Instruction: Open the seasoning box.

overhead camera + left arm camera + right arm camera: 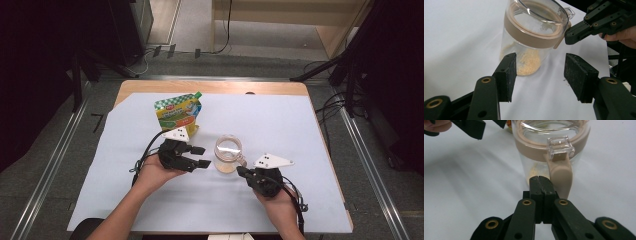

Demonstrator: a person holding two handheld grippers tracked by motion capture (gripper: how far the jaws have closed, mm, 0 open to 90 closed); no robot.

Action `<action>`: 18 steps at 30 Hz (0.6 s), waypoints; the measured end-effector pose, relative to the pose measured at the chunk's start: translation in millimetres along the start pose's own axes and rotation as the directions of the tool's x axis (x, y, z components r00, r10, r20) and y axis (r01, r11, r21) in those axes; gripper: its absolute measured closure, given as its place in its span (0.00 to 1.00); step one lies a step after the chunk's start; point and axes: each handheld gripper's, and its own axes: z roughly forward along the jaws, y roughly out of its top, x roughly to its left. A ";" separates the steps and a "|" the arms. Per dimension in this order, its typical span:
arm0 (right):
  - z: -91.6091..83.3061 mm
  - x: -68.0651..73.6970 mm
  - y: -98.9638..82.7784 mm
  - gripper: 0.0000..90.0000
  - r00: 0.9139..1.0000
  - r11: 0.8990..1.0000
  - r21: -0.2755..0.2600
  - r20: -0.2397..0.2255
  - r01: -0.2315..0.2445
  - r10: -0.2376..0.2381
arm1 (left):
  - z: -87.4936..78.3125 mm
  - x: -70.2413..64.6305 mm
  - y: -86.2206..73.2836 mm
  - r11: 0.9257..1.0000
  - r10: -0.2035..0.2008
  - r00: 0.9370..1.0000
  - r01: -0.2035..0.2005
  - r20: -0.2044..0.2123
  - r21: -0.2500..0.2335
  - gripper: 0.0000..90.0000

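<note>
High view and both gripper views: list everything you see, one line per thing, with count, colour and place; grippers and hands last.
Jar: one, clear with a beige band and latch, mid-table; pale grains at its bottom.
Pouch: one, green and yellow with a green cap, behind the left gripper.
Table cover: one, white, over the wooden table.
Left gripper: one, black, jaws open, left of the jar.
Right gripper: one, black, jaws shut, by the latch.
Hands: two, from the bottom edge.

The jar ahead of the left tongs looks like clear glossy plastic, banded in smooth matt beige. The tongs' pads are black and rough. Beyond them, a shiny printed pouch stands on matt white sheet over the wooden desk.
</note>
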 end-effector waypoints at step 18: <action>-9.0 -37.2 1.0 1.00 0.997 0.997 0.013 0.037 -0.070 0.069 | 3.7 -1.9 -0.2 1.000 0.013 1.000 -0.013 0.000 0.020 0.48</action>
